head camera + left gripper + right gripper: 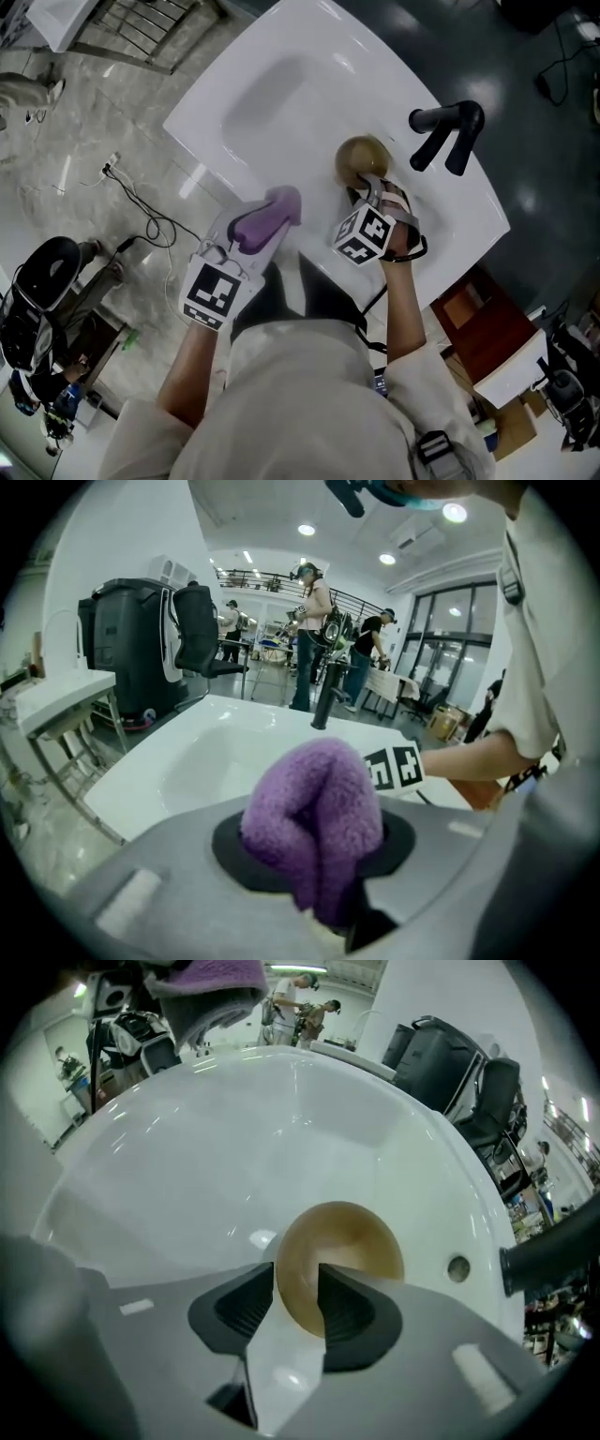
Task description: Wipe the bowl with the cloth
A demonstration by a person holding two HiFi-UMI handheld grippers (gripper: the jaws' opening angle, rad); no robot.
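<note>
Between the parted jaws of the right gripper sits the rim of a round amber bowl, ungripped, in a white basin. The left gripper clamps a fluffy purple cloth. Wiping looks unstarted.

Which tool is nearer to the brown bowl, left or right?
Right. The right tool sits at the bowl, its open jaws around the near rim. The left tool, shut on the purple cloth, is apart from it, over the sink's front edge.
</note>
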